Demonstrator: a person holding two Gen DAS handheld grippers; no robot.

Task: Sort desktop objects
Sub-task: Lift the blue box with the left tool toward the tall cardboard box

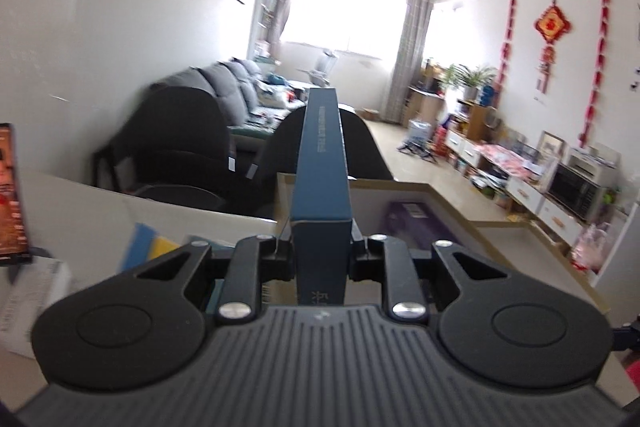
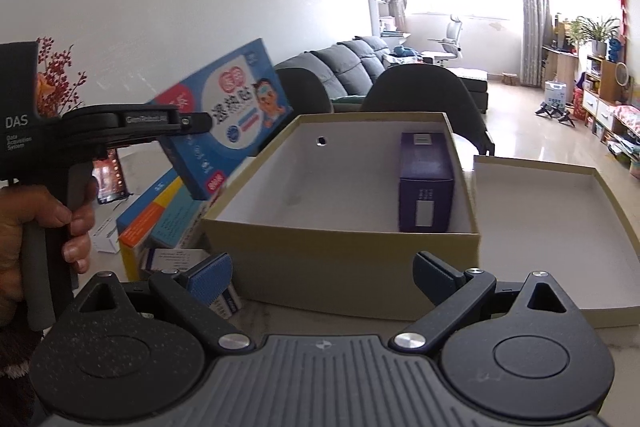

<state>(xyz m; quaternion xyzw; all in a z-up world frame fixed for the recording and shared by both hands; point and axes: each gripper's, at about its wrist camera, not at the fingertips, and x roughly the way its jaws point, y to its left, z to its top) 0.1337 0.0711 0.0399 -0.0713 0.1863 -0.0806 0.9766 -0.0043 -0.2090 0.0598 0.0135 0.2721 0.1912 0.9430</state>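
Note:
My left gripper is shut on a flat blue box, which I see edge-on, held up in the air. From the right wrist view the same blue box shows a cartoon face and hangs tilted just left of an open tan cardboard box, with the left gripper clamped on its lower corner. A dark purple box stands inside the tan box at its right wall. My right gripper is open and holds nothing, low in front of the tan box.
The tan box's lid lies upturned to its right. Several colourful boxes and a small white-blue box lie left of it on the table. A phone stands behind them. A hand grips the left handle. Dark chairs stand beyond the table.

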